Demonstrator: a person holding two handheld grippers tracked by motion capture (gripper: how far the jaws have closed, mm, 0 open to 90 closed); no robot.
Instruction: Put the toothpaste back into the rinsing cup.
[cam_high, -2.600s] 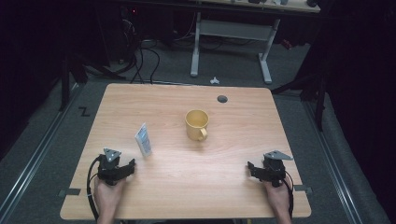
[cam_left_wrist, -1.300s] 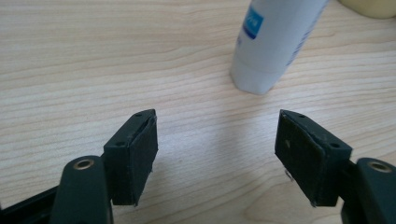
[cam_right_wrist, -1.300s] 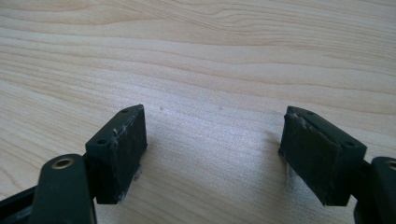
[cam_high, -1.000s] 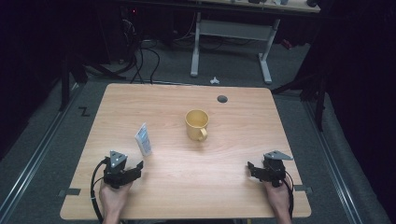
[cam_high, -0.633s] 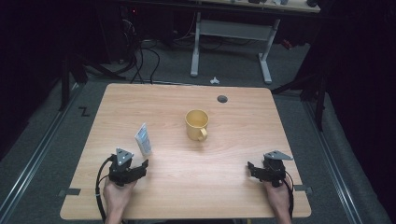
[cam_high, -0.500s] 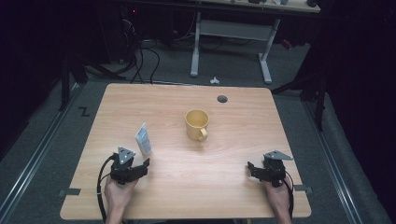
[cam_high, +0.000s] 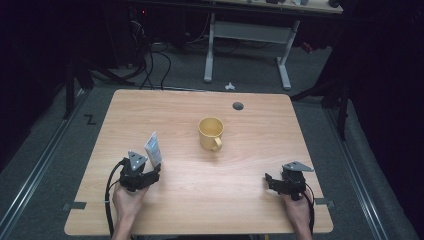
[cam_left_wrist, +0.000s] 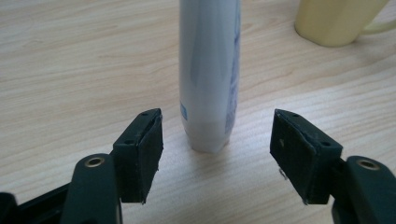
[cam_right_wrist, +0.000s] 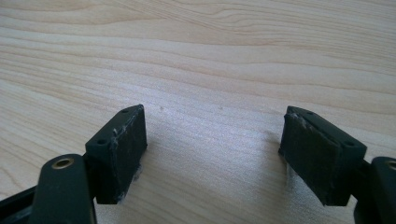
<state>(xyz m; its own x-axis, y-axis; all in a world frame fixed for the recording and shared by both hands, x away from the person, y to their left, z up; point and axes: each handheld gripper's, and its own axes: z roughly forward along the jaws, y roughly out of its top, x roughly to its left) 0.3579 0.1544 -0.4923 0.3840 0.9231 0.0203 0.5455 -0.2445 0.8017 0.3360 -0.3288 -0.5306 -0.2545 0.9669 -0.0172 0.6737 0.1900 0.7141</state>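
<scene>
White tube (cam_left_wrist: 209, 74) stands upright on the counter (cam_high: 250, 200), left of the yellow mug (cam_high: 210, 133), not yet gripped. Left claw (cam_left_wrist: 217, 154) is spread around its base, having just been closing, pads clear. Right claw (cam_right_wrist: 212, 154) rests spread and empty; grasp and lift remain.

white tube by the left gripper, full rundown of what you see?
The white tube looks like soft, glossy plastic with pale blue print down one side. It stands upright on its narrow cap end on the wooden table, left of the yellow mug in the high view. It is flattened, broad from one side and slim from the other. The left gripper is open just before it; the pads do not touch it.
</scene>
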